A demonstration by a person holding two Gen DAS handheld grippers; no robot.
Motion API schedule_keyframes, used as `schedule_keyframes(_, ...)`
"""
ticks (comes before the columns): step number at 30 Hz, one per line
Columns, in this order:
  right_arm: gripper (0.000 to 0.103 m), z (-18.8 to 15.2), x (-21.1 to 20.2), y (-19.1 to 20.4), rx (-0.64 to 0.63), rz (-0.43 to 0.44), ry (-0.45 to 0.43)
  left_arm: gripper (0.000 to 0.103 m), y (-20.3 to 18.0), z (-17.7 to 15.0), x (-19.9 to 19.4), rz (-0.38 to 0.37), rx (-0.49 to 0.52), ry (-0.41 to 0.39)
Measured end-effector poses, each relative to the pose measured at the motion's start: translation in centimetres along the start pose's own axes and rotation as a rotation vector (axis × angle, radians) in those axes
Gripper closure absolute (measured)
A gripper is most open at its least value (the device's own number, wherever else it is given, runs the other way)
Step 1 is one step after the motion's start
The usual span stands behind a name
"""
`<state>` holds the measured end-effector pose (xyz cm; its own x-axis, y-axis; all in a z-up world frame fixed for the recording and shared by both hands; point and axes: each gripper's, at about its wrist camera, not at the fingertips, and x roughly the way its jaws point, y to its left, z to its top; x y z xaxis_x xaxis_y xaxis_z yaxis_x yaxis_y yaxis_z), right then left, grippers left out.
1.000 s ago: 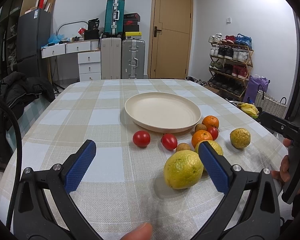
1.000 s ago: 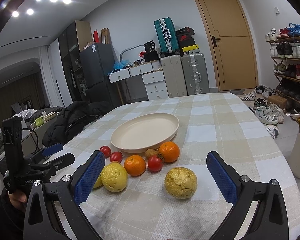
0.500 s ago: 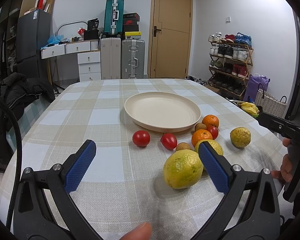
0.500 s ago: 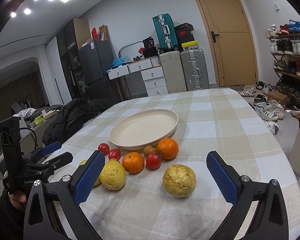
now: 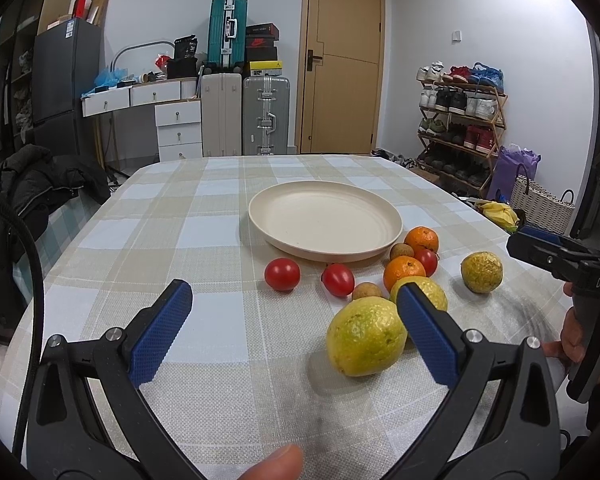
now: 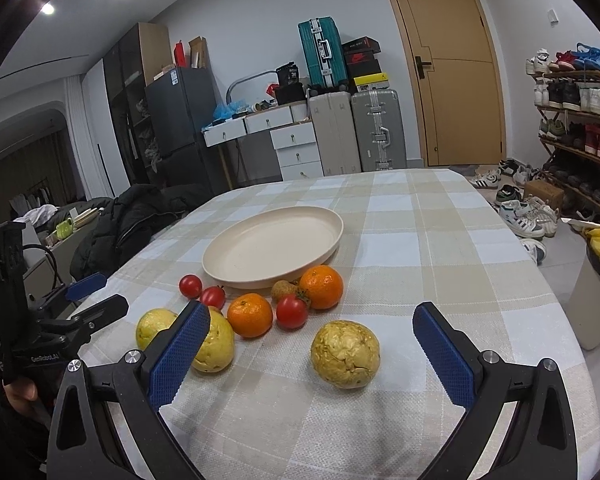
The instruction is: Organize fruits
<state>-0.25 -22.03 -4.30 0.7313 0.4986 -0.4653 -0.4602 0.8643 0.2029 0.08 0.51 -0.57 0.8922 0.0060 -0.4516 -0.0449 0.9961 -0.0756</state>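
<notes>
Two black grippers with blue ribbed pads, both spread wide and gripping nothing: left gripper (image 5: pixel 294 326) hovering low over the checked beige-and-white tablecloth (image 5: pixel 204 236) at the lower centre of its frame, right gripper (image 6: pixel 312 346) doing likewise in its own. Sitting bare at mid-frame, a round cream plastic plate (image 5: pixel 325 220) with a raised rim, probably waiting as the destination for the fruit. Crowding just below and right of that plate: two small red tomatoes (image 5: pixel 282 274) side by side, two orange mandarins (image 5: pixel 404 271), a third tomato between them, and a couple of small brown longan-like fruits. Lying nearest the left gripper's right pad, a large yellow-green bumpy citrus (image 5: pixel 365 337), off-centre in the opening and so needing a shift rightward before any closing. Framing a wrinkled yellow-brown round fruit (image 6: pixel 345 355) almost squarely between the right gripper's pads, seemingly lining up for a first pick. Resting apart from the cluster, that fruit looking like the easiest grab without nudging neighbours.
</notes>
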Motion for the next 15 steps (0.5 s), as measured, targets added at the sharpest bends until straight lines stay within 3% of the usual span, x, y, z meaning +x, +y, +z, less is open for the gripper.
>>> schedule_keyframes(15,0.0,0.5,2.0,-1.8,0.044,-0.078,0.137,0.001,0.3,0.1,0.1,-0.019,0.04,0.062)
